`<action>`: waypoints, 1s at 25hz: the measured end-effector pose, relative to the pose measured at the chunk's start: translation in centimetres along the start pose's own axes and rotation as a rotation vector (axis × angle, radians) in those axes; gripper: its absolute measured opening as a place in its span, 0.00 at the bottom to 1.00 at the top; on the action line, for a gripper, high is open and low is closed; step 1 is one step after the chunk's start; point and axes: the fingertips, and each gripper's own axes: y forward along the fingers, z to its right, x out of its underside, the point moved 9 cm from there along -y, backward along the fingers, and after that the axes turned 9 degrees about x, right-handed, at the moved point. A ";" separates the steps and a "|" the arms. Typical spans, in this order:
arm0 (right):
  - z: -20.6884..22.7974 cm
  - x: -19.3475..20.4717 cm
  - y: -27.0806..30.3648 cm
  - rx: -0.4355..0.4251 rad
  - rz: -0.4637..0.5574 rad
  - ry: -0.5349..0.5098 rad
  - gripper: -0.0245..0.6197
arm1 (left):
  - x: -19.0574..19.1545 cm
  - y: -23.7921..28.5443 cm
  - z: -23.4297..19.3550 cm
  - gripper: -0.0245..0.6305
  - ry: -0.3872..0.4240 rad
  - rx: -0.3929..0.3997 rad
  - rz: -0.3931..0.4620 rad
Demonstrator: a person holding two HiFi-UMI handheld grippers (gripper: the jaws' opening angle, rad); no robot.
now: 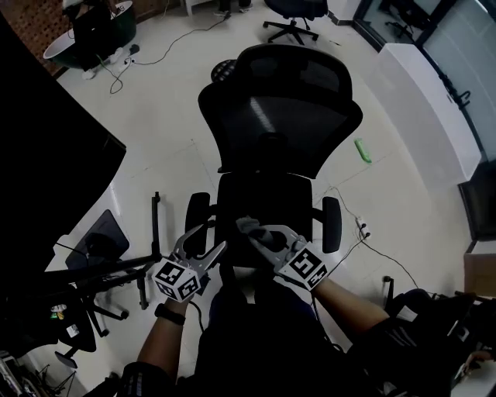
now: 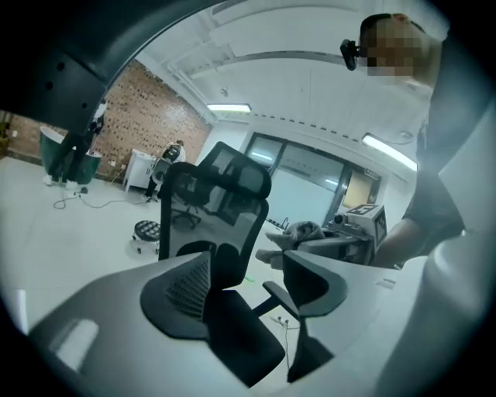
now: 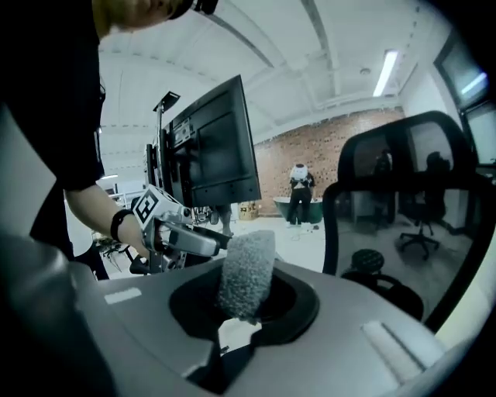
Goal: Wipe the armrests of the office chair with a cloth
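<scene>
The black office chair (image 1: pixel 271 132) stands in front of me, its left armrest (image 1: pixel 197 215) and right armrest (image 1: pixel 332 223) flanking the seat. Above the seat's front edge, my right gripper (image 1: pixel 253 233) is shut on a grey cloth (image 1: pixel 247 226); in the right gripper view the cloth (image 3: pixel 246 273) stands upright between the jaws. My left gripper (image 1: pixel 211 239) hovers open just right of the left armrest, holding nothing. In the left gripper view its jaws frame the chair (image 2: pixel 217 233), with the cloth (image 2: pixel 301 231) off to the right.
A large black screen (image 1: pixel 46 147) and stands fill the left. A white cabinet (image 1: pixel 430 101) lines the right wall. A green object (image 1: pixel 363 150) and cables (image 1: pixel 364 233) lie on the floor. A second chair (image 1: pixel 293 17) and a stool (image 1: pixel 223 71) stand behind.
</scene>
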 end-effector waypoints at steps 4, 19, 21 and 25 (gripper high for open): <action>1.0 -2.4 -5.9 0.014 0.094 0.004 0.10 | -1.3 2.8 4.3 0.52 0.027 0.045 0.052; -9.2 -1.6 -16.1 0.158 0.195 0.079 0.10 | -0.7 -2.7 16.2 0.52 0.211 0.226 0.066; -12.5 -1.6 -17.1 0.175 0.233 0.098 0.10 | 0.6 -5.5 17.7 0.52 0.222 0.240 0.056; -20.0 -1.7 -19.7 0.199 0.273 0.138 0.10 | 3.6 -11.6 21.1 0.52 0.212 0.274 0.060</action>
